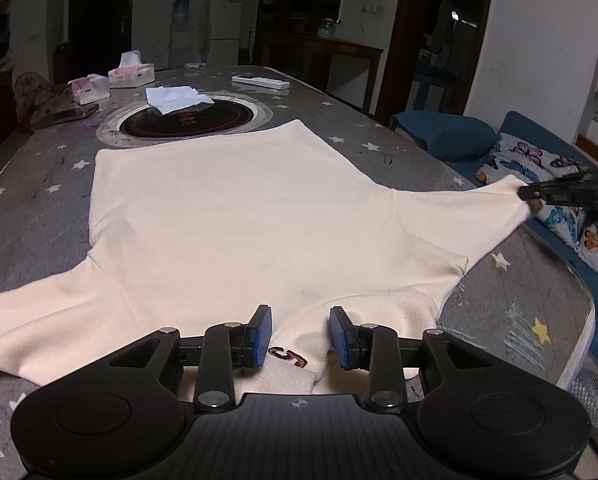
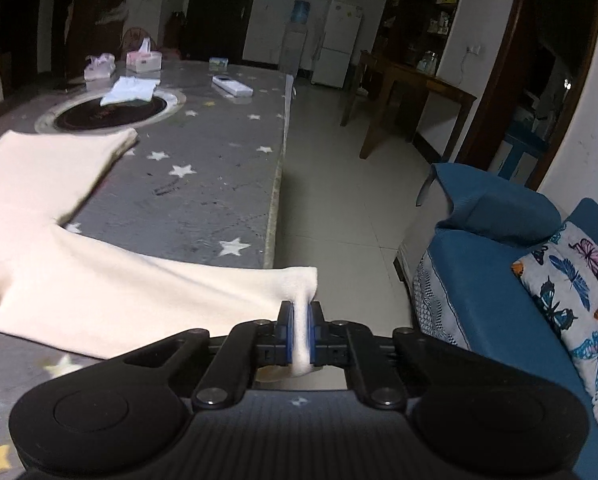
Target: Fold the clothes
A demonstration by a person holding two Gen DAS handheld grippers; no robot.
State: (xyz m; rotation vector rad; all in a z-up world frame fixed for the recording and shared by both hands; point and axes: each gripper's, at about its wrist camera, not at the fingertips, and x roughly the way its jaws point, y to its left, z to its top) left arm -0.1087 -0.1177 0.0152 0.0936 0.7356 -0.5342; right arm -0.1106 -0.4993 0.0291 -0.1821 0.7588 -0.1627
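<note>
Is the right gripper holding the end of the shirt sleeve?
Yes, the right gripper has its jaws shut on the sleeve end.

One cream shirt (image 1: 227, 216) spread on one desk (image 1: 39, 176); far off, two tissue boxes (image 1: 131, 70), one remote (image 1: 261, 81), one white cloth (image 1: 177, 98); two tongs (image 1: 301, 334).

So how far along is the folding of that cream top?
Barely begun. Done: the cream top lies spread flat on the table. In hand: the right gripper has pinched a sleeve end; the left gripper's fingers straddle the collar, not squeezing it. Left: every fold, since none shows yet.
</note>
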